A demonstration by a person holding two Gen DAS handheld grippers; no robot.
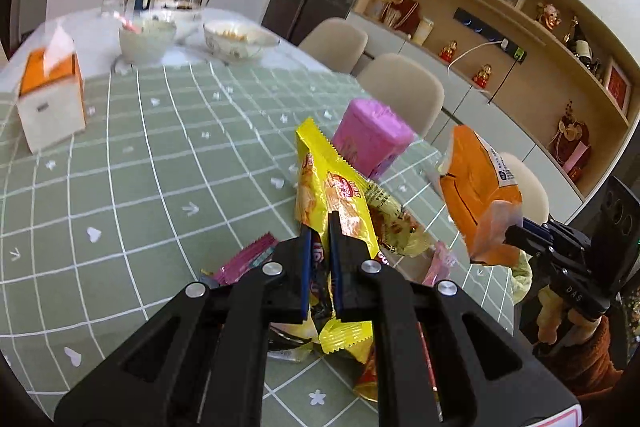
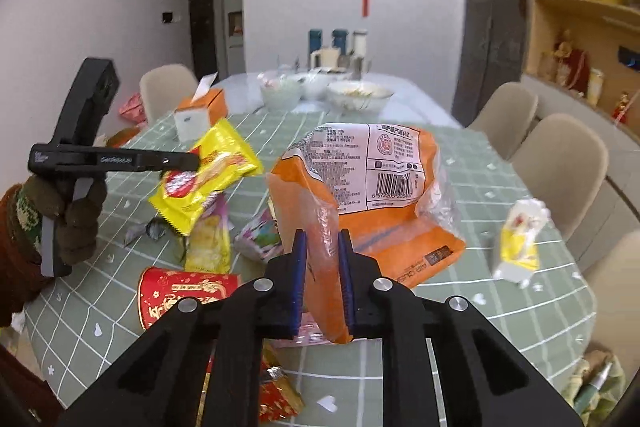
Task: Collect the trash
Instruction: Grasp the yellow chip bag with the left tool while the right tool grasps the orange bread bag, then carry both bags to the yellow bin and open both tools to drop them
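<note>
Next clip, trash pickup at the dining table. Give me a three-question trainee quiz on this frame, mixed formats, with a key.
1. True or false: the left gripper is shut on the yellow snack packet.
2. Multiple choice: the right gripper holds A) the red paper cup, B) the orange bread bag, C) the tissue box.
3. Fill in: the pink canister stands on the green checked ____.

Key: 1 true; 2 B; 3 tablecloth.
</note>
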